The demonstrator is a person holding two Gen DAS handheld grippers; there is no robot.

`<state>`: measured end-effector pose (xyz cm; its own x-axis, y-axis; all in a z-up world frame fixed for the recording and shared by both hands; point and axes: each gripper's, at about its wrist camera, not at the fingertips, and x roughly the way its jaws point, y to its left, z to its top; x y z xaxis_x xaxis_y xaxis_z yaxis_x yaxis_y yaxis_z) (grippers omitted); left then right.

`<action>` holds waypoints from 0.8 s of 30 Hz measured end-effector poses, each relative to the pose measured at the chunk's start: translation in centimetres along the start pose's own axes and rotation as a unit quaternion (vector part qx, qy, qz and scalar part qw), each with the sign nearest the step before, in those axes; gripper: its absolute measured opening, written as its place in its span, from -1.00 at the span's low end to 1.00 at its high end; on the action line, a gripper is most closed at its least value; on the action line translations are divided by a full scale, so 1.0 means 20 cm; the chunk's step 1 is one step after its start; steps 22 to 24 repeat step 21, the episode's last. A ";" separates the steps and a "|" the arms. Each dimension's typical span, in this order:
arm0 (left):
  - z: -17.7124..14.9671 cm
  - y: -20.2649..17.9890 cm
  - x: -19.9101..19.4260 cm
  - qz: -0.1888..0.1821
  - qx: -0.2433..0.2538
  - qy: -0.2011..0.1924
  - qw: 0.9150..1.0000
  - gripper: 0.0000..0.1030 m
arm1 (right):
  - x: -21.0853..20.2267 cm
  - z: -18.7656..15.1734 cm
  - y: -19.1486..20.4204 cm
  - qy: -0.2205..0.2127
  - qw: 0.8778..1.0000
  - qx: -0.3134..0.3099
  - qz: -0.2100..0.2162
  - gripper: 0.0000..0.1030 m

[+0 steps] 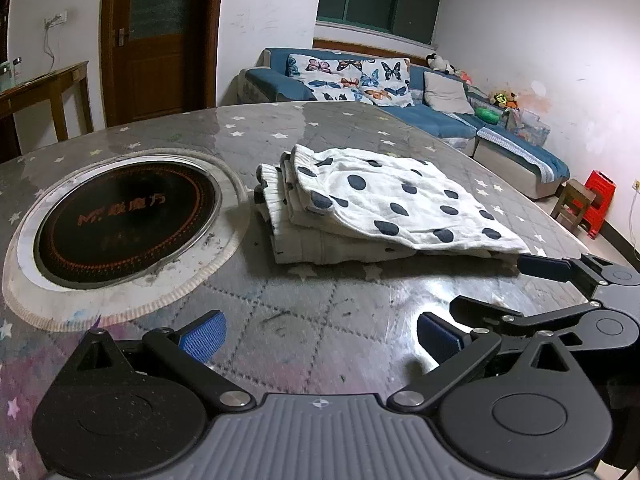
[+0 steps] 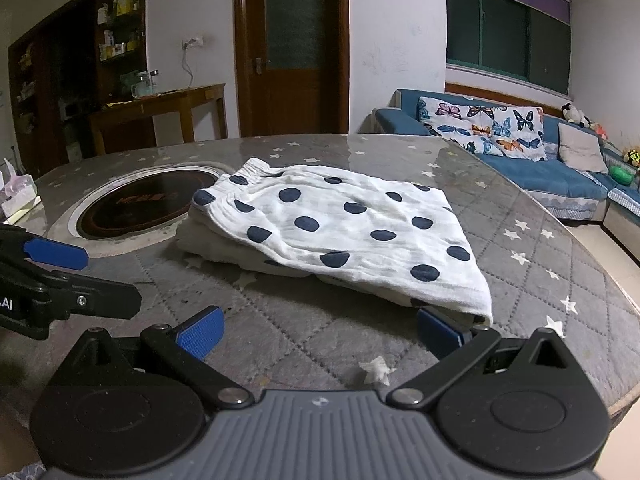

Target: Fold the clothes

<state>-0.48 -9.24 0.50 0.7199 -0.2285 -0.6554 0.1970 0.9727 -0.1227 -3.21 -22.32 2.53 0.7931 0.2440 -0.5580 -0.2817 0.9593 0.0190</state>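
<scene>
Both the left gripper (image 1: pixel 320 334) and right gripper (image 2: pixel 320 334) gape released near the folded dotted garment (image 2: pixel 352 232)

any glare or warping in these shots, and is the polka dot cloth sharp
Left wrist view: bright glare on the glossy table cover beside the right pad, table edge bowed by the fisheye, corners darkened. Right wrist view: the polka dot cloth is sharp, with softer reflections on the far cover and the same bowing.

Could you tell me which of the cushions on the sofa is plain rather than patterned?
It is the grey cushion, the rightmost one on the blue sofa; the two cushions to its left carry butterfly prints.
</scene>
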 end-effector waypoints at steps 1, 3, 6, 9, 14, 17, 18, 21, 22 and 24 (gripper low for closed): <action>0.01 0.00 0.01 0.000 0.001 0.001 1.000 1.00 | 0.01 0.01 0.00 0.002 1.000 0.000 -0.001 1.00; 0.02 0.00 0.02 0.001 0.002 0.003 1.000 1.00 | 0.02 0.02 -0.01 0.005 1.000 0.002 0.000 1.00; 0.05 -0.01 0.05 -0.001 0.004 0.006 1.000 1.00 | 0.04 0.04 -0.02 0.007 1.000 0.003 0.000 1.00; 0.08 0.00 0.06 -0.004 0.003 0.006 1.000 1.00 | 0.06 0.06 -0.03 0.010 1.000 0.002 0.003 1.00; 0.12 0.01 0.10 -0.007 -0.001 0.008 1.000 1.00 | 0.10 0.09 -0.04 0.015 1.000 0.001 0.006 1.00; 0.15 0.02 0.12 -0.005 -0.004 0.011 1.000 1.00 | 0.13 0.11 -0.05 0.017 1.000 0.001 0.009 1.00; 0.15 0.02 0.13 -0.004 -0.004 0.011 1.000 1.00 | 0.14 0.12 -0.05 0.018 1.000 0.001 0.010 1.00; 0.17 0.03 0.15 0.000 -0.001 0.013 1.000 1.00 | 0.15 0.14 -0.05 0.018 1.000 0.001 0.012 1.00; 0.17 0.03 0.15 0.000 -0.001 0.013 1.000 1.00 | 0.15 0.14 -0.05 0.018 1.000 0.001 0.012 1.00; 0.17 0.03 0.15 0.000 -0.001 0.013 1.000 1.00 | 0.15 0.14 -0.05 0.018 1.000 0.001 0.012 1.00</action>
